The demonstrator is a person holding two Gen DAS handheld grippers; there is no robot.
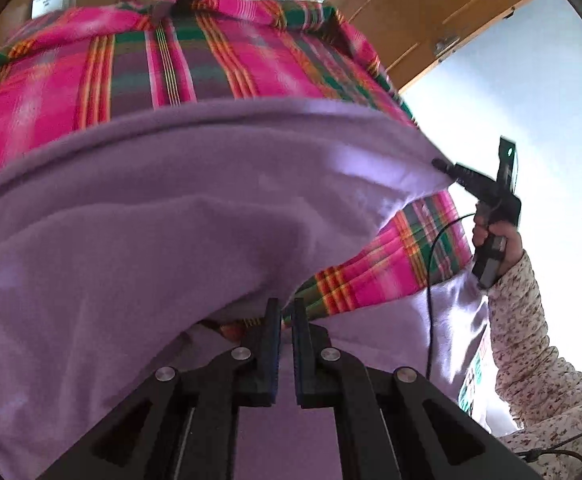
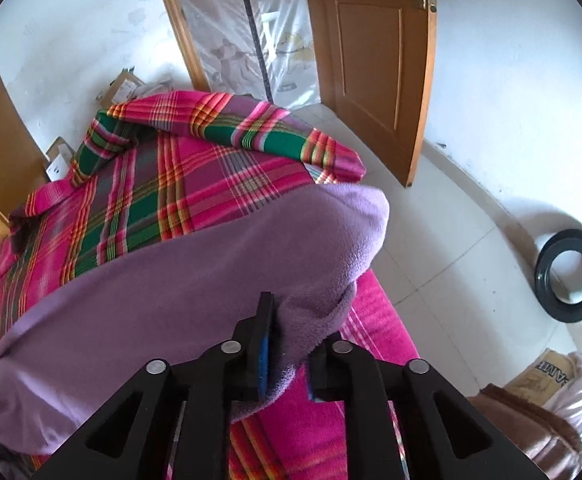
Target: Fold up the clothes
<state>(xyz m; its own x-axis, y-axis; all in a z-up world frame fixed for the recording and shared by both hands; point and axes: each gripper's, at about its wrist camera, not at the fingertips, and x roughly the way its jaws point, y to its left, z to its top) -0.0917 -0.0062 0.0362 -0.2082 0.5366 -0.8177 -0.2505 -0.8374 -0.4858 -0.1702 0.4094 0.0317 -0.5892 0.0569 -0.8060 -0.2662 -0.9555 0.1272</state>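
Mid-fold: purple garment (image 1: pixel 171 216) lifted over the plaid bedspread (image 2: pixel 163 184). Left gripper (image 1: pixel 286 344) jaws nearly closed, pinching an edge at their tips; right gripper (image 2: pixel 291 344) jaws clamp a bunched corner between them. Next: carry held edge ahead of jaws, lay flat.

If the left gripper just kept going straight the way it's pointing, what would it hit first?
Probably the purple garment it pinches, then the plaid bedspread just beyond; depth is unclear.

Bed covered by a pink-and-green plaid sheet (image 2: pixel 195 184), lilac fleece garment (image 2: pixel 171 280) draped across the sheet's near part, sheet's far edge rumpled.
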